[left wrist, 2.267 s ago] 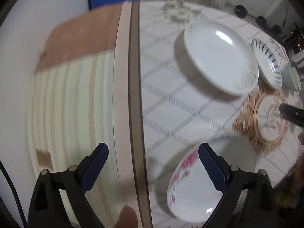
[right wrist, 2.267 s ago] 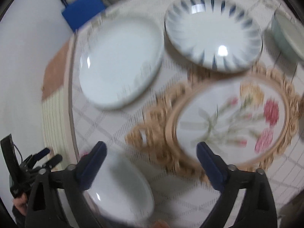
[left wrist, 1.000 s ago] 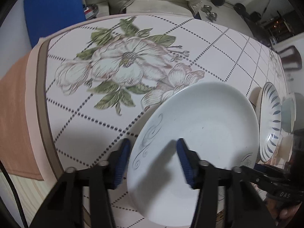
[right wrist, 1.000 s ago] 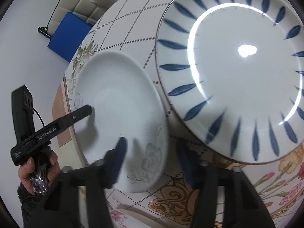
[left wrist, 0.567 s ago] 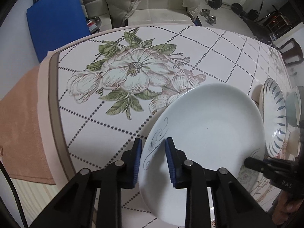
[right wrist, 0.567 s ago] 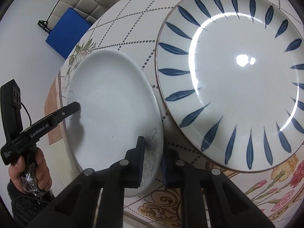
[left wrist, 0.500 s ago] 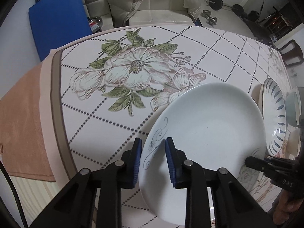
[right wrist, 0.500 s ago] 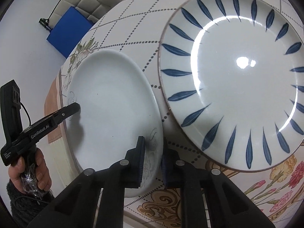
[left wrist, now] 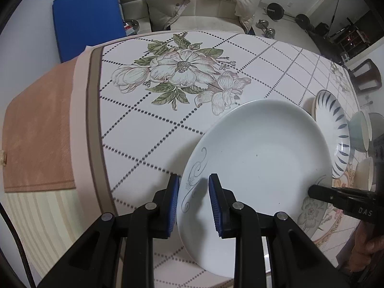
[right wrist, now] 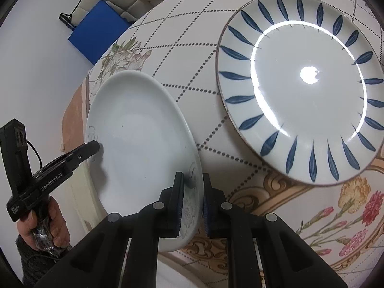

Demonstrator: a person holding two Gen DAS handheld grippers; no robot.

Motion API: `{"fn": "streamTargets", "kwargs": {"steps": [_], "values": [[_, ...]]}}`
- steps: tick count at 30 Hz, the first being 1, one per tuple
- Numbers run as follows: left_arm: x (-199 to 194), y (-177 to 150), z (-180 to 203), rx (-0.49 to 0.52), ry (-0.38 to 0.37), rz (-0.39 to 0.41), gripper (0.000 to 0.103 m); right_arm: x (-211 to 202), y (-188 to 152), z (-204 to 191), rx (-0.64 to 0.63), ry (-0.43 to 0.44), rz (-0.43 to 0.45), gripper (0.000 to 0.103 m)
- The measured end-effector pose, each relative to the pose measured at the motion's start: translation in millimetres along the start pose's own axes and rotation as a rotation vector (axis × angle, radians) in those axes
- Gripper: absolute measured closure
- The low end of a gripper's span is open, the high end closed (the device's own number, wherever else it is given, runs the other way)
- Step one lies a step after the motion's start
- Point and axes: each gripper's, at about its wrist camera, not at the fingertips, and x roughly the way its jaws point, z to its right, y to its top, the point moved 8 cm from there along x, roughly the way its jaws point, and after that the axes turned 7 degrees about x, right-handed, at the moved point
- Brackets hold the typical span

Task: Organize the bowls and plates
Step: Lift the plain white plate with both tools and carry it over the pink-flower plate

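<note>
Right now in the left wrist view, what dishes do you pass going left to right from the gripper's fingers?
White plate clamped at its rim by the left gripper → blue-leaf plate → pale green bowl.

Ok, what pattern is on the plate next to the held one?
Dark blue leaf strokes around a white rim, clearest in the right wrist view.

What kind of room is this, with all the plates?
Probably a living or dining room in a home. A table under a flowered cloth holds plates and bowls. Behind it stands a sofa with padded coats, and dumbbells lie on the floor.
</note>
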Motion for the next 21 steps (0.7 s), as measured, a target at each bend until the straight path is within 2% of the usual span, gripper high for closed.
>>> {"fn": "streamTargets", "kwargs": {"steps": [10,16,21], "values": [[-50.4,-33.1,9.9,-0.006,0.008,0.035,0.081,-37.0,-37.7,-11.1,-0.061,0.021,-0.006,0.087],[-79.6,-73.9,26.8,-0.017,0.017,0.043,0.081,-62.4,-79.7,-10.0,-0.103,0.035,-0.025,0.087],[-87.5,-117.4,39.5,-0.035,0.011,0.020,0.081,-73.1,-117.8,-2.8,-0.129,0.026,-0.054,0.087]]}}
